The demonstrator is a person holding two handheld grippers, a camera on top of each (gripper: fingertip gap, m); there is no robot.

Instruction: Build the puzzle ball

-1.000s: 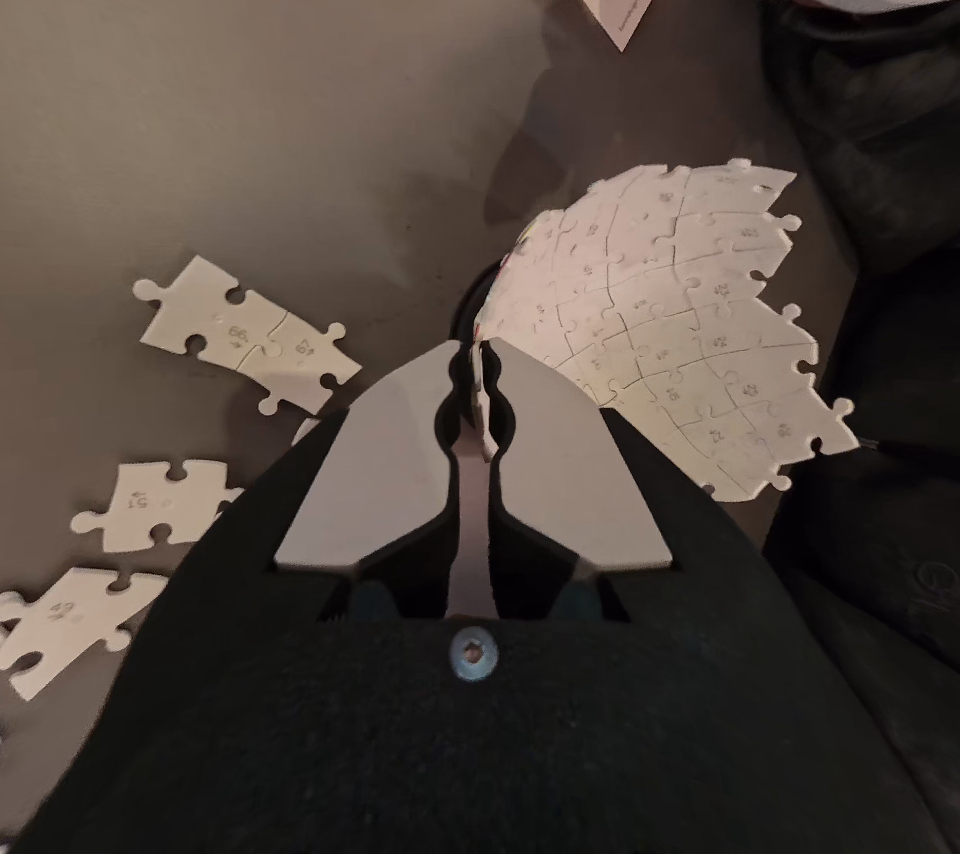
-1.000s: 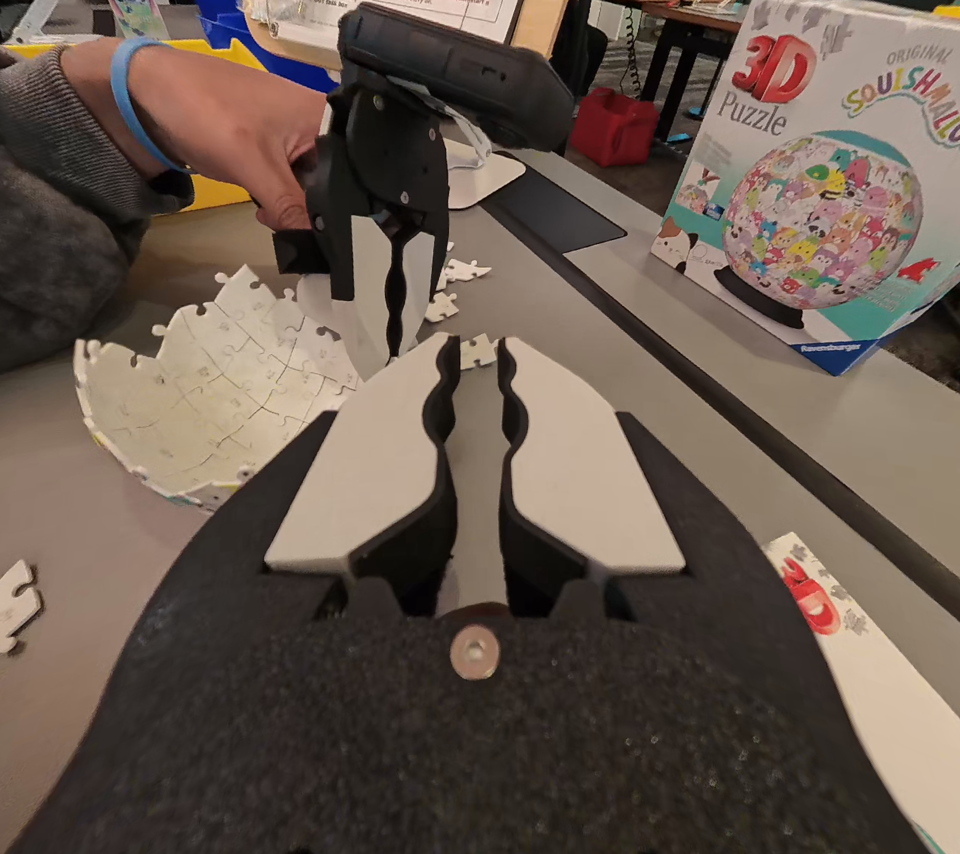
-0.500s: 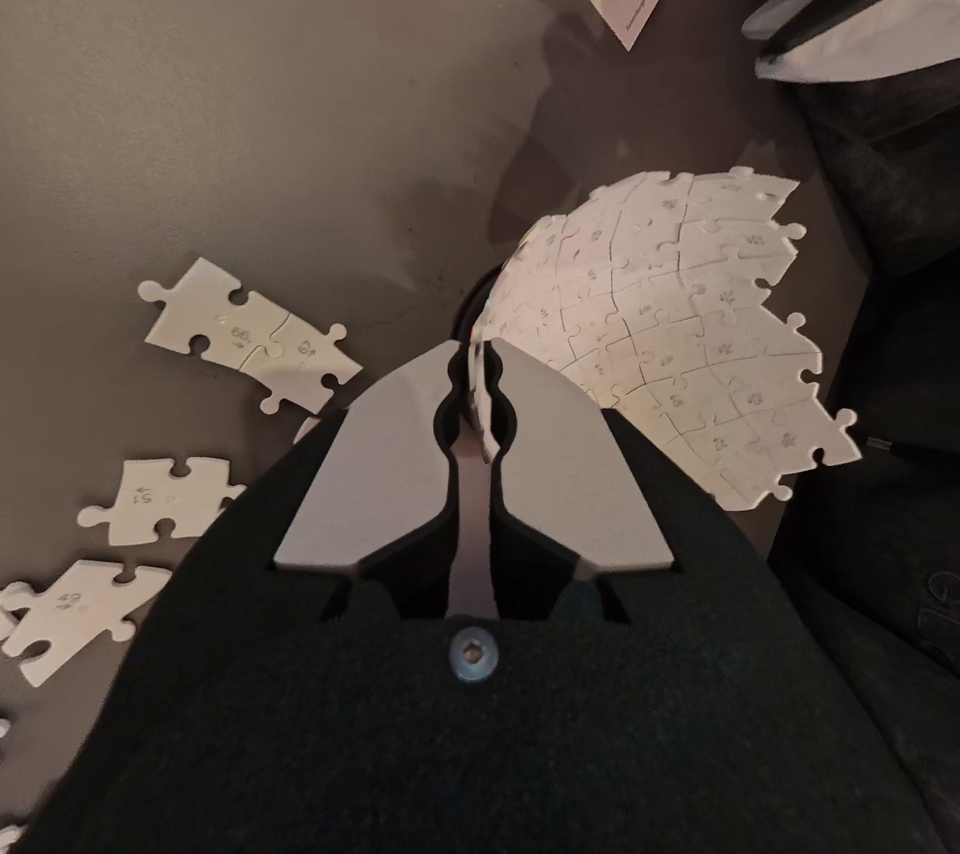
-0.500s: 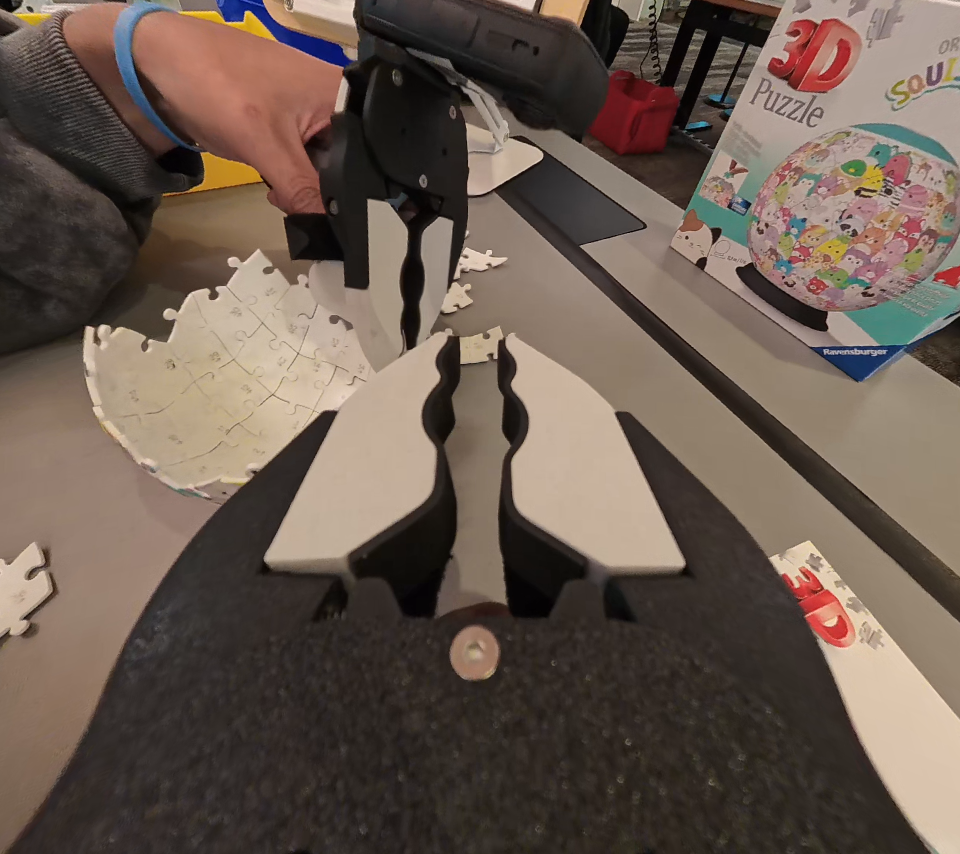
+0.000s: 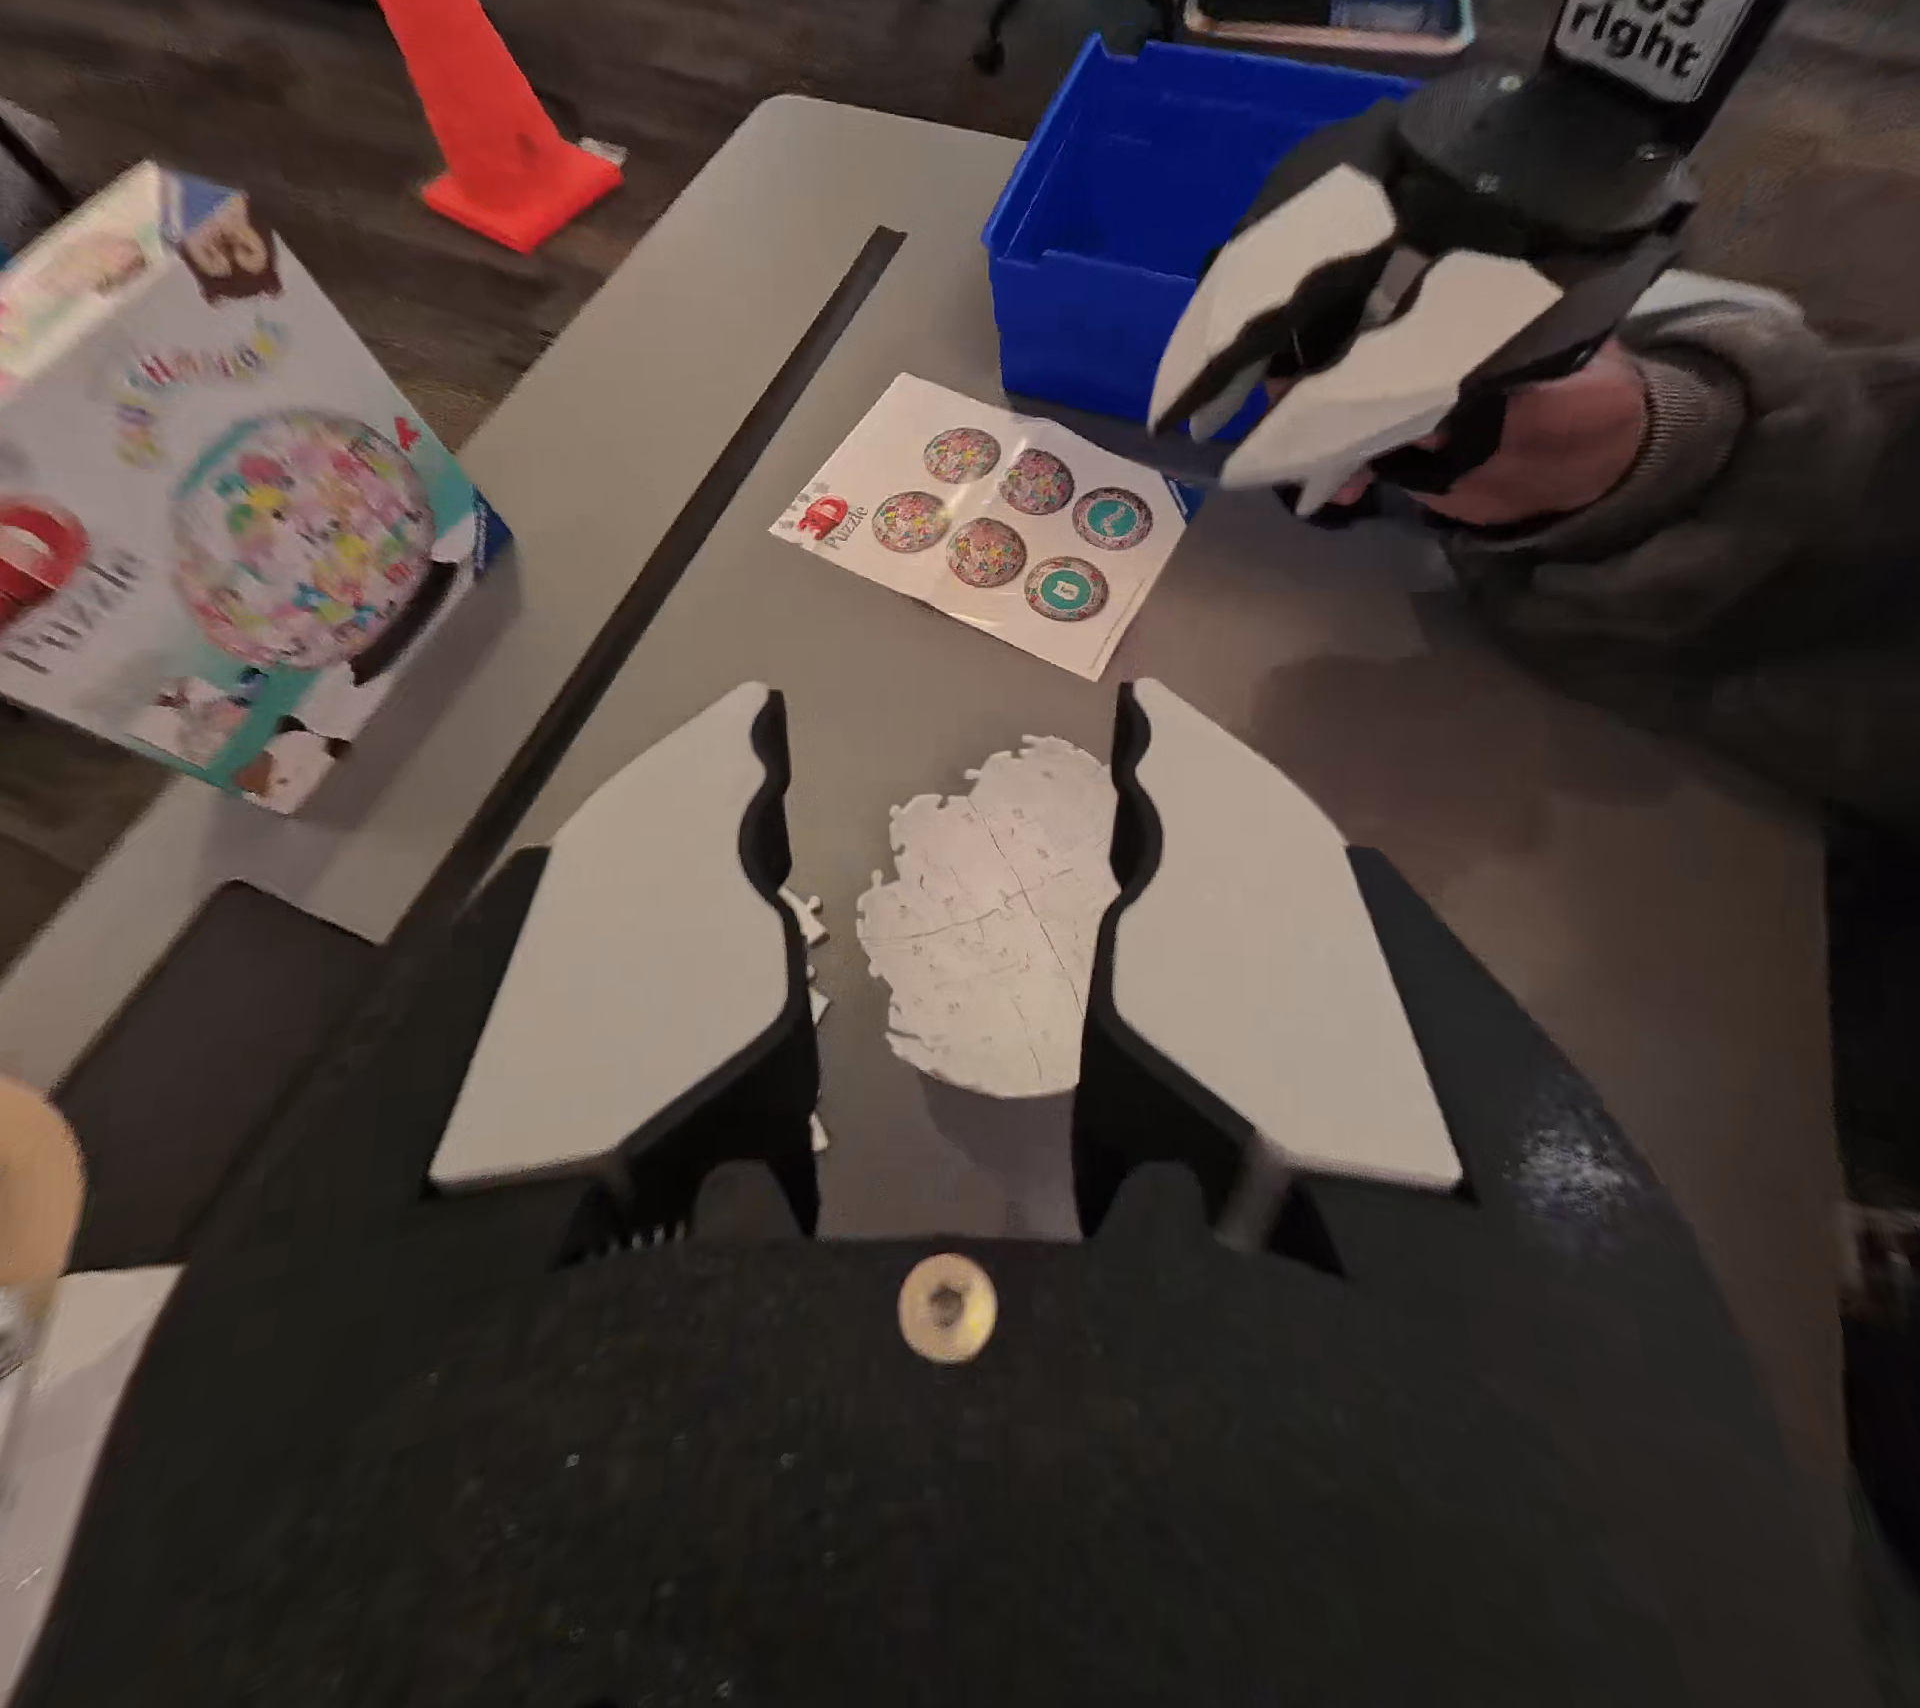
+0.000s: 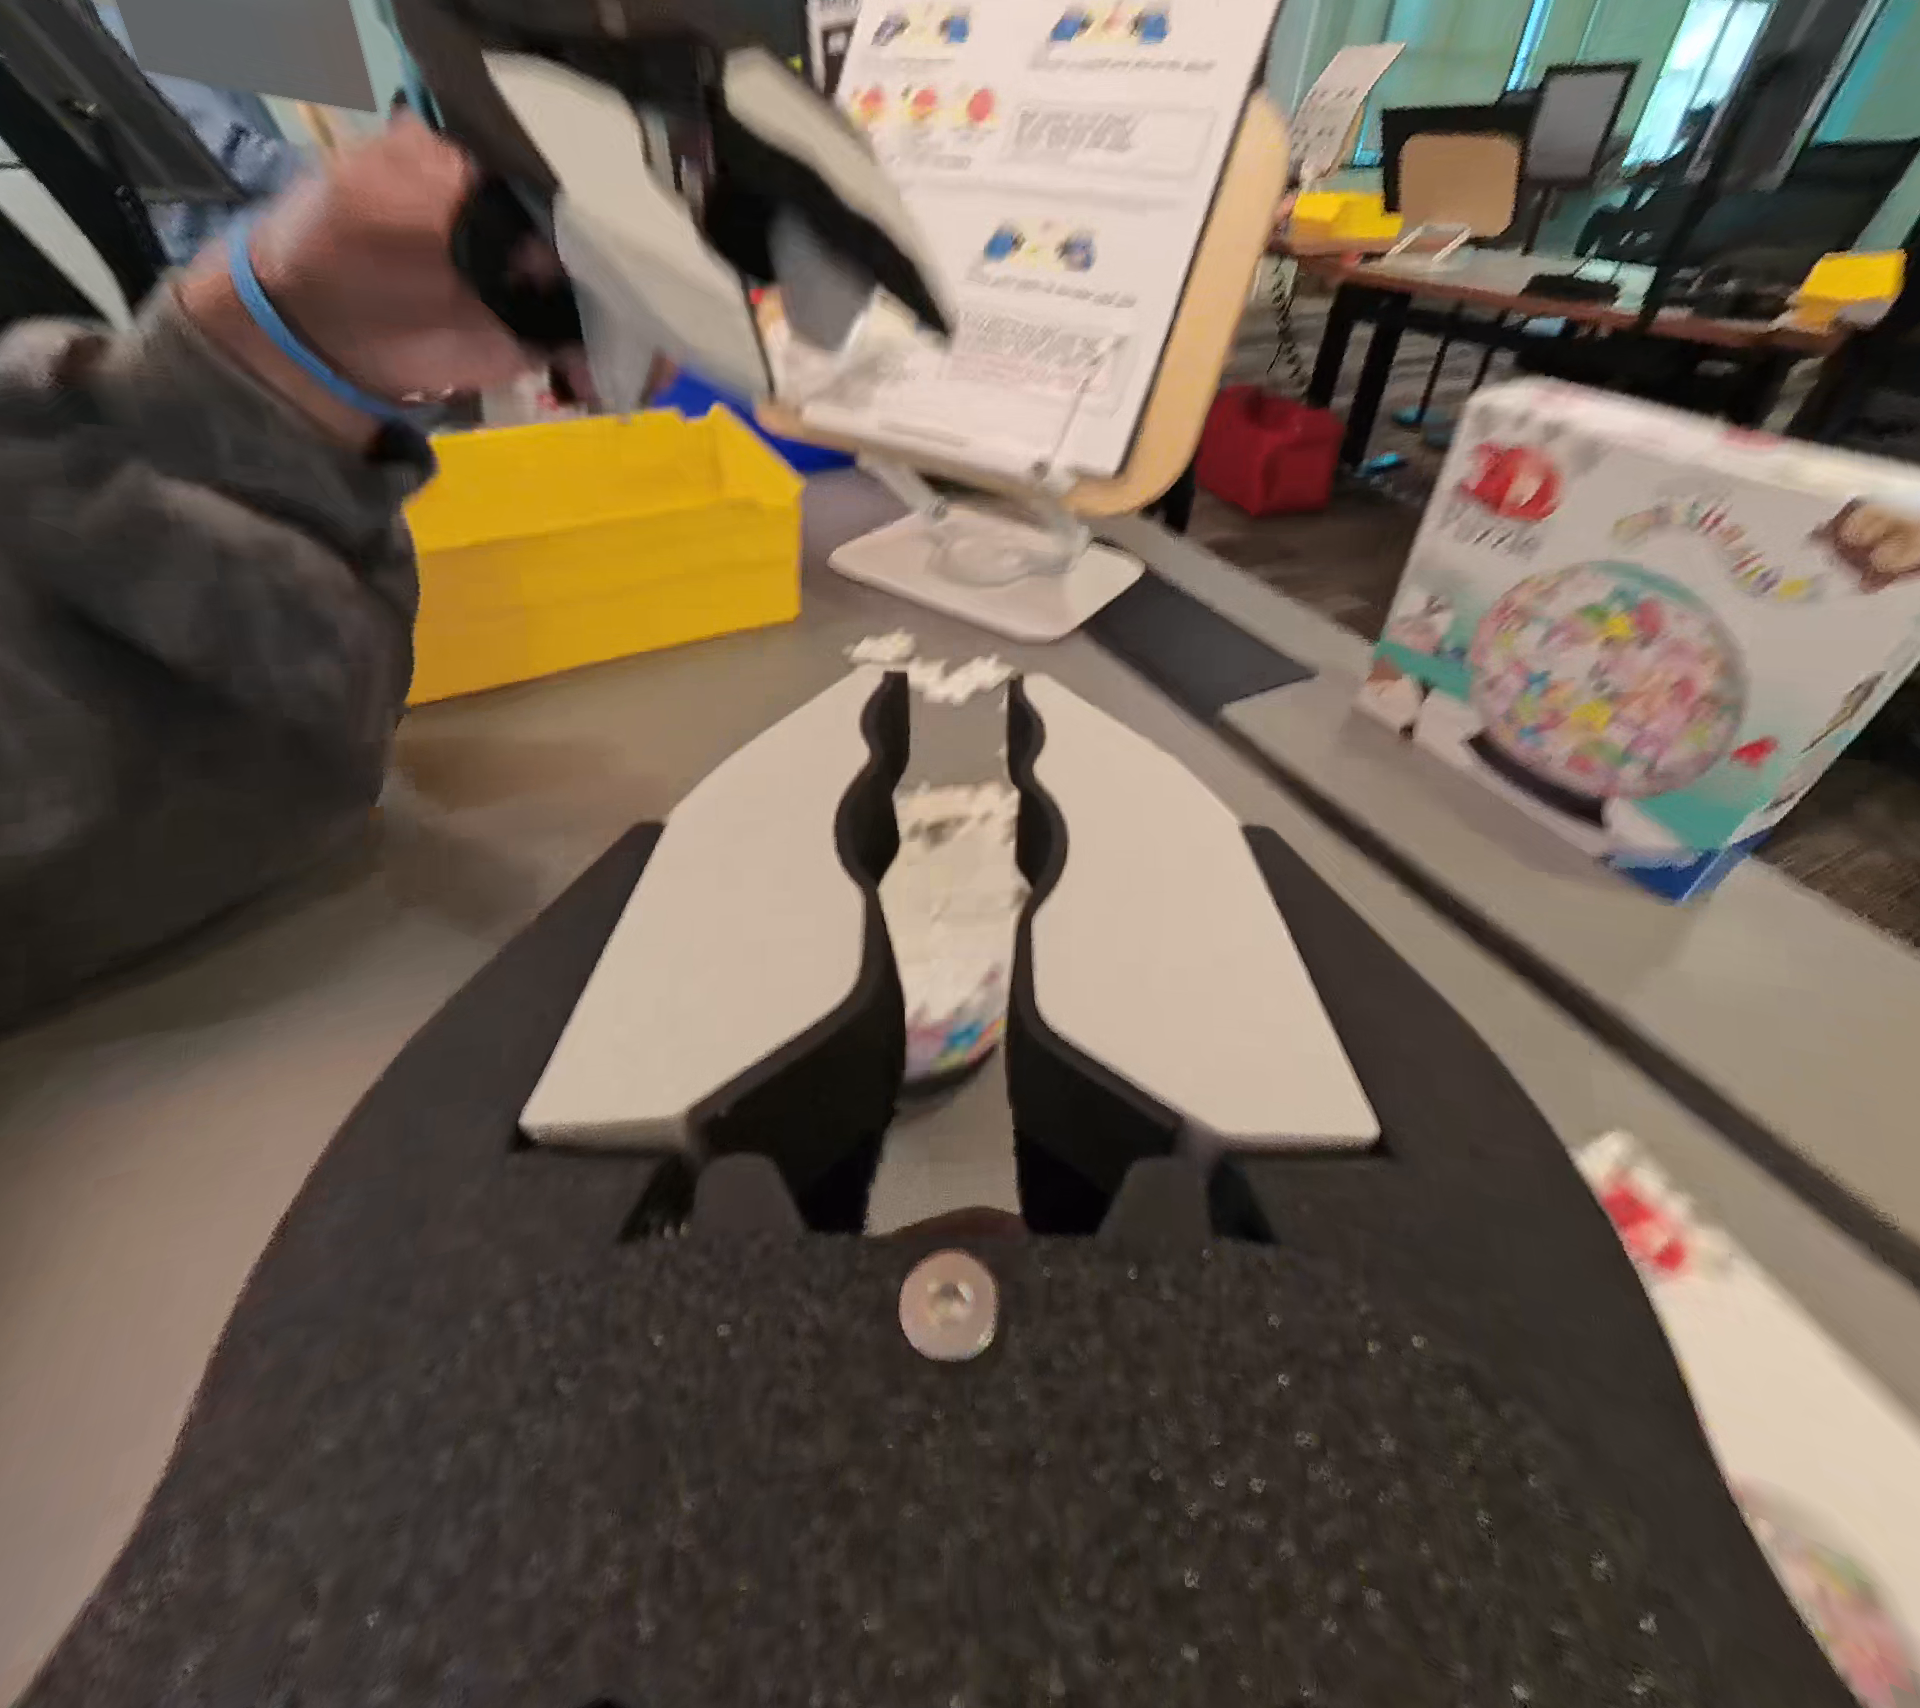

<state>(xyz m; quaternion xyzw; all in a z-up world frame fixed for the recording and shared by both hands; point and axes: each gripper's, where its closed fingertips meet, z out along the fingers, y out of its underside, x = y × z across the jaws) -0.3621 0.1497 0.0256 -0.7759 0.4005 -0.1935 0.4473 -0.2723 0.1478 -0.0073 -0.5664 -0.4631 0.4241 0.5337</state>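
Observation:
The half-built puzzle ball point(image 5: 987, 920) is a white curved shell of joined pieces lying on the grey table point(image 5: 727, 370). My left gripper point(image 5: 948, 697) is open wide, empty and held above the shell, which shows between its fingers. In the right wrist view the left gripper point(image 6: 847, 359) is raised at upper left, blurred. My right gripper point(image 6: 951, 682) is slightly open and empty; the shell point(image 6: 951, 931) shows through its gap. The right gripper point(image 5: 1200, 443) also shows at upper right in the left wrist view. Loose pieces point(image 6: 935, 671) lie beyond.
A blue bin point(image 5: 1101, 256) and a printed leaflet point(image 5: 987, 515) lie past the shell. The puzzle box point(image 5: 208, 495) stands left of a black table seam point(image 5: 665, 536). A yellow bin point(image 6: 603, 536) and an instruction stand point(image 6: 1039, 204) are at the back.
My left gripper has let go of the shell's rim, opened wide and lifted, tilting up. The shell now rests on the table. My right gripper has moved in over the shell.

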